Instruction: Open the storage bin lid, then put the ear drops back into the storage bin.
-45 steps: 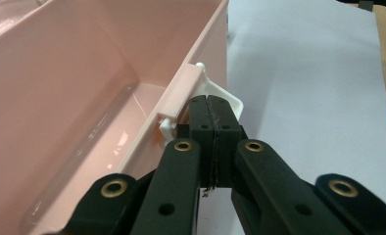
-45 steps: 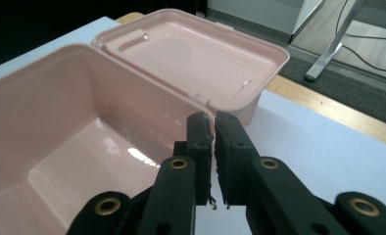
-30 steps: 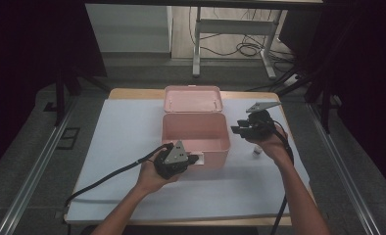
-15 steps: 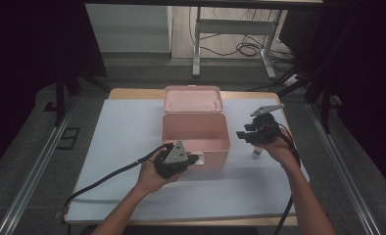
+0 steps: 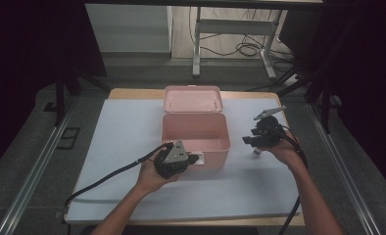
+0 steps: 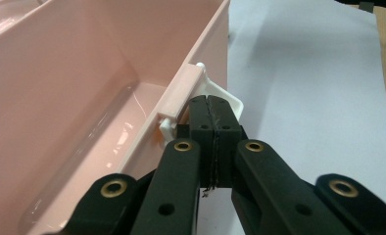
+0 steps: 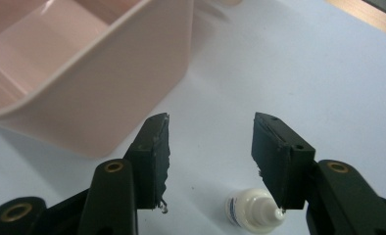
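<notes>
A pink plastic box [image 5: 196, 134] stands open mid-table, its lid [image 5: 193, 98] laid back behind it. My left gripper [image 5: 193, 159] is at the box's front wall. In the left gripper view its jaws [image 6: 211, 100] are shut together, tips against the white latch [image 6: 181, 93] on the box rim [image 6: 132, 58]; whether they pinch it I cannot tell. My right gripper [image 5: 250, 141] hovers right of the box. Its jaws [image 7: 210, 132] have just been opening and stand apart. A small white bottle [image 7: 252, 213] stands on the sheet below them, by the right jaw, touched by neither pad.
A white sheet [image 5: 122, 127] covers the wooden table. The pink box's outer wall [image 7: 98, 83] is close on the left of my right gripper. Cables trail from both grippers toward the front edge. A metal desk frame [image 5: 230, 29] stands beyond the table.
My right gripper has shifted a little to the right, away from the box, and its jaws have spread wider. The left hand and the box have stayed put.
</notes>
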`<state>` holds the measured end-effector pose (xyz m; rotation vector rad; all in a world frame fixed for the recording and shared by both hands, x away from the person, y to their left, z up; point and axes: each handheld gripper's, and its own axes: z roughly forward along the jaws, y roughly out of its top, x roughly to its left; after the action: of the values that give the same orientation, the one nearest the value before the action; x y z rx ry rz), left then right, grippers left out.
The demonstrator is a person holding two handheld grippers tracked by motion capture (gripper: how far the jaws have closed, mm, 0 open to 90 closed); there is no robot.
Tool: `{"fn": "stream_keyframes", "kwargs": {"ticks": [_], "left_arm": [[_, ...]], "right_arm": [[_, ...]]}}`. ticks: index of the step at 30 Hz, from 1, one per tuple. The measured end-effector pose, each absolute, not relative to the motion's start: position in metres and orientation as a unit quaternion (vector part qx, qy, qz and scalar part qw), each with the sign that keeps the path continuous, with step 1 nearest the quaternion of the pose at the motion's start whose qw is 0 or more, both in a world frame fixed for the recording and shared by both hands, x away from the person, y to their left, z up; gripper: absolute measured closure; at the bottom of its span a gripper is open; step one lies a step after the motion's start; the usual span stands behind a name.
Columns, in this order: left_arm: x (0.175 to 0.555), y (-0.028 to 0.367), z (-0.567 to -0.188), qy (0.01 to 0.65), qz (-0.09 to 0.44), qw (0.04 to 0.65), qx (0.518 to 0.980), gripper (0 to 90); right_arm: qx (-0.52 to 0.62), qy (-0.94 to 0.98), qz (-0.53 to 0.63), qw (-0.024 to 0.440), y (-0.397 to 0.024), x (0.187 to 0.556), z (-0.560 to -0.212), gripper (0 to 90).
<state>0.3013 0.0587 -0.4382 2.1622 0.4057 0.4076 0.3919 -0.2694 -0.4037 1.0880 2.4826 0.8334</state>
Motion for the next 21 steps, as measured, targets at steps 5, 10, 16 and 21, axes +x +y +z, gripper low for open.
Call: {"fn": "stream_keyframes", "kwargs": {"ticks": [5,10,16,21], "left_arm": [[0.301,0.058,-0.438,0.163,0.165,0.437,0.869,90.0],[0.301,0.059,-0.438,0.162,0.164,0.436,0.87,90.0],[0.301,0.058,-0.438,0.164,0.164,0.438,0.868,90.0],[0.302,0.058,-0.438,0.166,0.161,0.439,0.869,90.0]], "right_arm": [[0.382,0.868,0.277,0.152,-0.273,0.392,-0.402,47.0],[0.387,0.876,0.246,0.148,-0.278,0.396,-0.403,45.1],[0.392,0.885,0.21,0.138,-0.285,0.402,-0.406,41.9],[0.402,0.888,0.186,0.123,-0.291,0.407,-0.413,41.0]]}}
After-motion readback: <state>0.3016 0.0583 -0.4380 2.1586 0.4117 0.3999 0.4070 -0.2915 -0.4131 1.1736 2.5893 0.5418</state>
